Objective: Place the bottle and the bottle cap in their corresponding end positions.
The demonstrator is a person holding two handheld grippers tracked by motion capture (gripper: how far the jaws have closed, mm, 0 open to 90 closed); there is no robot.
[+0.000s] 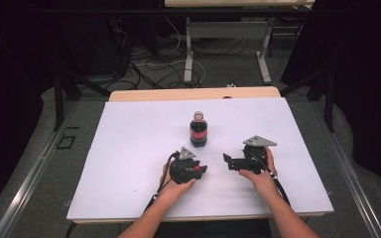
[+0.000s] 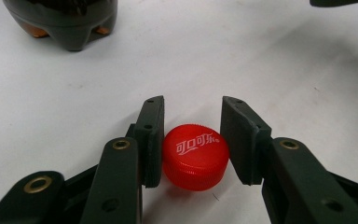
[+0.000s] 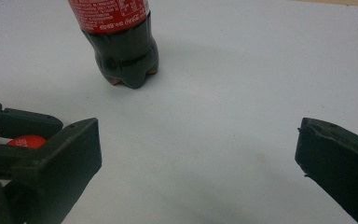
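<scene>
Cap: red cap [image 2: 195, 156] flat on the worktop, toward its near edge, between my left gripper's [image 2: 191, 140] pads; one touches, not yet pinched.
Right gripper [image 3: 196, 154]: spread wide, empty.
Bottle [image 1: 198, 130]: upright mid-worktop, capless.
Tip: I'd squeeze evenly, keeping the cap level.

My left gripper [image 2: 191, 135] has matt black plastic jaws with brass-coloured rivets, and between them sits a glossy red plastic cap [image 2: 195, 156] with a ridged rim. At twelve o'clock stands a shiny clear plastic bottle [image 1: 198, 130] with a glossy red label. The white sheet [image 1: 129, 148] looks matt and smooth, over a pale wooden table edge [image 1: 193, 93].
</scene>
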